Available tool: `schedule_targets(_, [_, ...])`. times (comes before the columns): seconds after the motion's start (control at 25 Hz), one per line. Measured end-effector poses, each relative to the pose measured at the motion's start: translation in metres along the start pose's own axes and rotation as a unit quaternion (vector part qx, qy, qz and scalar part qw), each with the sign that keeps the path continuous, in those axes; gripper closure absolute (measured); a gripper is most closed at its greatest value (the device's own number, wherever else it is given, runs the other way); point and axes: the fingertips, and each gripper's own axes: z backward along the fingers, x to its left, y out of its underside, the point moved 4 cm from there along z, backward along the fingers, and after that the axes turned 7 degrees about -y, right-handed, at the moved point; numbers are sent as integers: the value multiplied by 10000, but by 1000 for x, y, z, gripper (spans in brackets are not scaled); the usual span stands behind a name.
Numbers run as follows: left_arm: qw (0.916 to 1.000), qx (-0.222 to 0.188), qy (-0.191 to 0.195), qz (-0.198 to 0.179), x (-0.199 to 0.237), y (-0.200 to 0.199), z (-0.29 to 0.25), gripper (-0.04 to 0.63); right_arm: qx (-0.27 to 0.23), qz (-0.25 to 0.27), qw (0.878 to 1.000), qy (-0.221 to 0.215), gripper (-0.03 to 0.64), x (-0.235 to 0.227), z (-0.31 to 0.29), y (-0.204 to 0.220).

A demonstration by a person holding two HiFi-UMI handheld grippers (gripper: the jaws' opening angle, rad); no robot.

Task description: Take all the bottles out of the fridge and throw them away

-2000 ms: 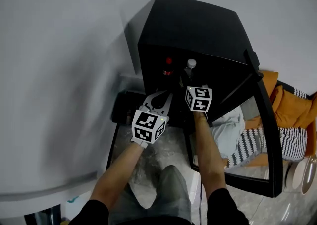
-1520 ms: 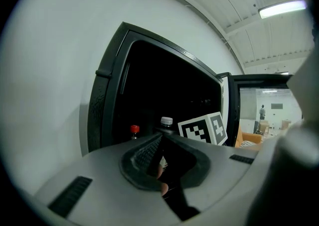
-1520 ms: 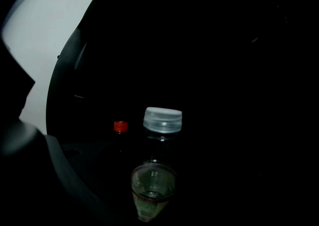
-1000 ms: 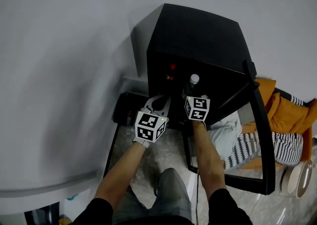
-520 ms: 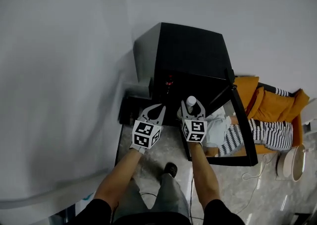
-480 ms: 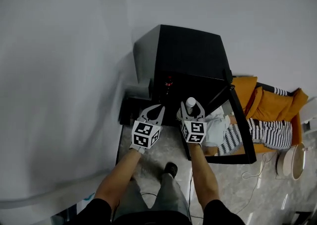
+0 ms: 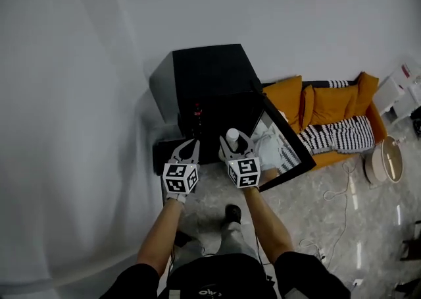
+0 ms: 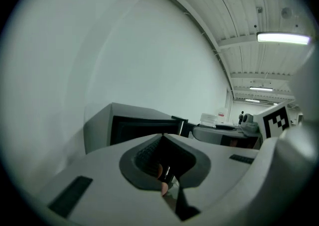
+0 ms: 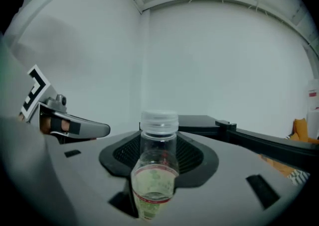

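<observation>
The black fridge (image 7: pixel 209 74) stands against the wall with its glass door (image 7: pixel 284 149) swung open to the right. A red-capped bottle (image 7: pixel 197 112) shows dimly inside. My right gripper (image 7: pixel 235 146) is in front of the opening, shut on a clear bottle (image 7: pixel 232 135) with a white cap. In the right gripper view that bottle (image 9: pixel 155 175) stands upright between the jaws of my right gripper (image 9: pixel 159 140), a little pale liquid in it. My left gripper (image 7: pixel 187 151) hangs beside it to the left, jaws together and holding nothing; in the left gripper view my left gripper (image 8: pixel 162 136) points toward the fridge (image 8: pixel 134 123).
A low black box (image 7: pixel 164 154) sits on the floor left of the fridge. Orange cushions (image 7: pixel 316 101) and a striped cloth (image 7: pixel 342 134) lie to the right, with a round white object (image 7: pixel 381 159) and a cable (image 7: pixel 334 193) on the marble floor. The person's legs are below.
Both grippers have risen and drawn back from the fridge; the right one carries the white-capped bottle out with it. The head view has pulled up, so the fridge looks smaller.
</observation>
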Motion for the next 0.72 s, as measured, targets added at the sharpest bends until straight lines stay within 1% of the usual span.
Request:
schedule_targets(0.24, [9994, -77, 318, -129, -27, -14, -4, 590, -13, 114, 9999, 114, 419, -2, 27, -12])
schedule_targets(0.4, [9991, -161, 358, -157, -33, -21, -2, 589, 5, 172, 9998, 109, 419, -4, 35, -16])
schedule_targets(0.56, [9994, -220, 220, -175, -21, -26, 6, 591, -11, 206, 9998, -33, 419, 3, 28, -20])
schedule_targets(0.72, [9994, -284, -181, -114, 16, -28, 24, 590, -23, 236, 9989, -407, 419, 27, 0, -22])
